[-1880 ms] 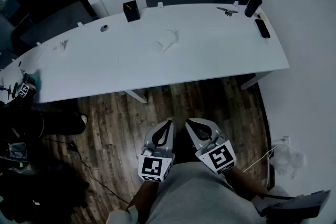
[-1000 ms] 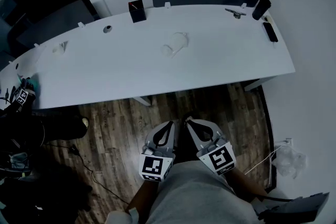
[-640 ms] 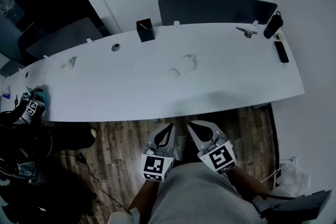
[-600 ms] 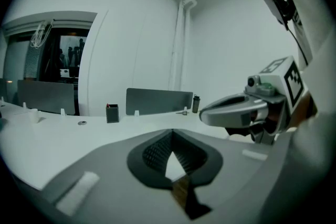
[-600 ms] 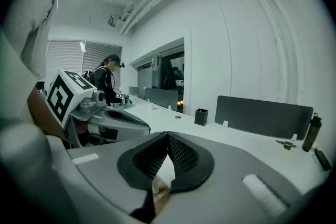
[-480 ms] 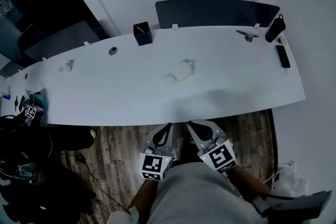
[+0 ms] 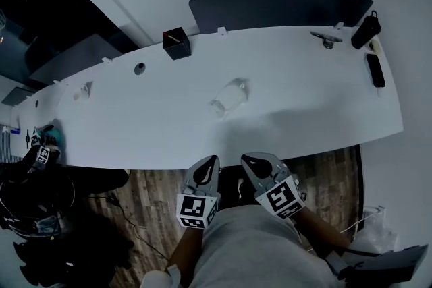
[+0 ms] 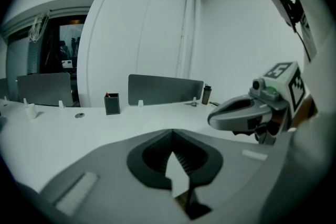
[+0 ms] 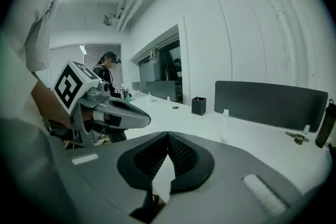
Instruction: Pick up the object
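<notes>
A small whitish, crumpled-looking object (image 7: 228,96) lies near the middle of the long white table (image 7: 310,111). My left gripper (image 7: 213,160) and right gripper (image 7: 244,159) are held side by side close to my body, tips at the table's front edge, well short of the object. Both are shut with nothing between the jaws. The left gripper view shows its closed jaws and the right gripper (image 8: 247,115) beside them. The right gripper view shows the left gripper (image 9: 113,110) beside its own closed jaws. I cannot make out the object in either gripper view.
A black pen box (image 7: 176,44) stands at the table's far edge before a dark divider panel (image 7: 280,7). A black bottle (image 7: 368,29), a phone (image 7: 375,69) and a metal piece (image 7: 327,39) lie far right. Another person (image 7: 34,165) is at the left end.
The table has drawn nearer in the head view; its front edge now meets the gripper tips, with little floor between. Both grippers stay shut and side by side.
</notes>
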The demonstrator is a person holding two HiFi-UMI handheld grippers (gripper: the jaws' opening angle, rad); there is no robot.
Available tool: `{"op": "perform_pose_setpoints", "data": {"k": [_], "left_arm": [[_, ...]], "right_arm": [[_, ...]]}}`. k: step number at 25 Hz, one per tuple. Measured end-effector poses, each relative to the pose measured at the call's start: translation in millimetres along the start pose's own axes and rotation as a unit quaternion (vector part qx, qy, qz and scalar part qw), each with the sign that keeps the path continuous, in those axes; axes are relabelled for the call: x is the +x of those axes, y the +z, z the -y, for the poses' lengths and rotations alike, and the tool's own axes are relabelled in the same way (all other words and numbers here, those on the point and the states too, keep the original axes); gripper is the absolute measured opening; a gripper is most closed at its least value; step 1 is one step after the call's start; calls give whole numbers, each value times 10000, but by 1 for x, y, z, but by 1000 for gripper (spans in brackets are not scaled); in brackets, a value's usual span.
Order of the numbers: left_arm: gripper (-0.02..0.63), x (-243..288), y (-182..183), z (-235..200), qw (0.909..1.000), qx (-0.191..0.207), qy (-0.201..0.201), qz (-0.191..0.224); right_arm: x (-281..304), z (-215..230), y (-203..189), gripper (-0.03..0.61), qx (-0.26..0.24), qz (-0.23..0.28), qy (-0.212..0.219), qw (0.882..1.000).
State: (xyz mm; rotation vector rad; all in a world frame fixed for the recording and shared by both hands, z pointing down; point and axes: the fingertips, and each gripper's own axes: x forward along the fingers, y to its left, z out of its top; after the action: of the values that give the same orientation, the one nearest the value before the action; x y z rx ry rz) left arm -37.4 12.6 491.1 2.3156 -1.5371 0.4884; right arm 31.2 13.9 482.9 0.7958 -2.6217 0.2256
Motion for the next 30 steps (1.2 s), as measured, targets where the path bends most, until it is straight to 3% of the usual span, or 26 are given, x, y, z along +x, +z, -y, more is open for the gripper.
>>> {"op": "perform_pose_setpoints", "data": {"k": [10, 16, 18, 19, 23, 30], "left_arm": [[2, 51, 13, -43, 9998, 143, -127, -108], [2, 68, 22, -81, 9996, 109, -253, -114], [2, 72, 18, -93, 9994, 45, -292, -170], [2, 74, 16, -98, 9993, 1, -312, -195], [2, 82, 13, -114, 9986, -84, -467, -238], [2, 91, 13, -128, 9955, -133, -881, -334]], "right_arm": [[52, 31, 2, 2, -234, -362, -166, 9989], [105, 50, 2, 7, -42, -735, -413, 9964], [125, 54, -6, 176, 67, -1021, -453, 9937], [136, 56, -11, 204, 90, -1175, -488, 9918], [179, 68, -36, 263, -22, -1816, -761, 9804], [227, 79, -71, 293, -115, -2715, -1042, 9567]]}}
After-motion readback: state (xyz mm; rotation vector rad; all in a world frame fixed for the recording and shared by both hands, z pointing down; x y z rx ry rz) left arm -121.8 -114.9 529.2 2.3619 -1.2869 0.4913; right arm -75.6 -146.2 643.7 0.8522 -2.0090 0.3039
